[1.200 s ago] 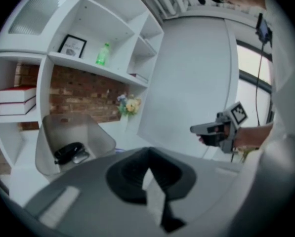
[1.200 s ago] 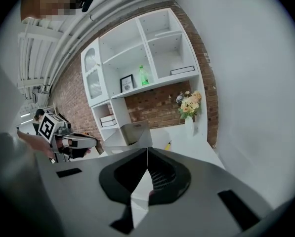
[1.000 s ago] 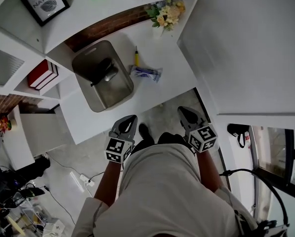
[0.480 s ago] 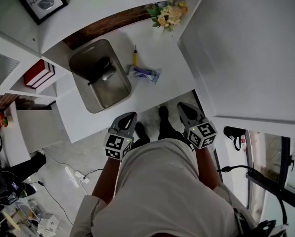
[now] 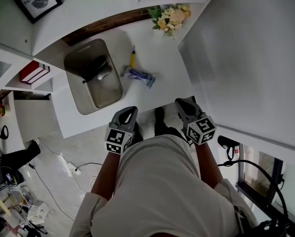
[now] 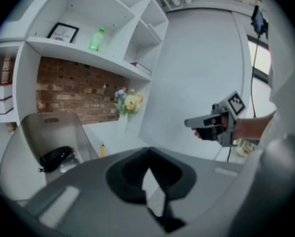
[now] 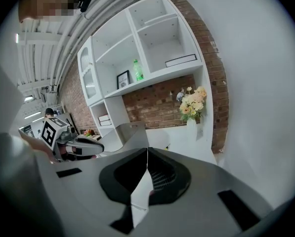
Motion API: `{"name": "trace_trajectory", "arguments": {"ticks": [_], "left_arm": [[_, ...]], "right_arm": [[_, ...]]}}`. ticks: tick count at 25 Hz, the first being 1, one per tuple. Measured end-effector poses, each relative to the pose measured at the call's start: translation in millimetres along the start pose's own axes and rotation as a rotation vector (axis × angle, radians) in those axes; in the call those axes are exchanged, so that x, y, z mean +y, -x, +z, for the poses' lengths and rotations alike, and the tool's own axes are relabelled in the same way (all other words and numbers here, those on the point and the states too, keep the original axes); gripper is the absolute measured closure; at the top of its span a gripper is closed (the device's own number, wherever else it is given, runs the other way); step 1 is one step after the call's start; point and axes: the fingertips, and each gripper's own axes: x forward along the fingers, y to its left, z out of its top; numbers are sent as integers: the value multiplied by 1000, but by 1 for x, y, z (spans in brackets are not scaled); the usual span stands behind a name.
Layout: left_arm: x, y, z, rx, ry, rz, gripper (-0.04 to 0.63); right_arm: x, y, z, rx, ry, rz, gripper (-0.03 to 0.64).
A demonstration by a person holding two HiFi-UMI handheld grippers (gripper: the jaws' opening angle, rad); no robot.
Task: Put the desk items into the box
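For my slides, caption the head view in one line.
Shut and empty, the left hand-held gripper and right hand-held gripper face a grey box, yellow pen and blue packet.

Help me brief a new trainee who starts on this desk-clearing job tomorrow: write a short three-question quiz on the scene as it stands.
1. True or false: the left gripper and the right gripper are both shut and empty.
2. What lies inside the grey rectangular box? A. a black object B. a red book C. a green bottle
3. In the head view, which two loose items lie on the white desk to the right of the box?
Key: 1 true. 2 A. 3 the slim yellow pen and the blue plastic packet.
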Motion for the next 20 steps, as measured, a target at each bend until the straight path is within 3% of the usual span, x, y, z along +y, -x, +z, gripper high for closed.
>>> {"name": "trace_trajectory", "arguments": {"ticks": [6, 10, 15, 20], "left_arm": [[0, -37, 9, 33, -105, 28, 591], [6, -58, 10, 65, -132, 33, 591], [17, -88, 1, 116, -101, 61, 589], [32, -126, -26, 215, -8, 142, 561]], "right_arm": [[-24, -10, 3, 18, -6, 43, 614], [-38, -13, 6, 27, -6, 61, 614], [-59, -15, 7, 39, -17, 75, 614], [-77, -21, 5, 57, -19, 106, 614]]}}
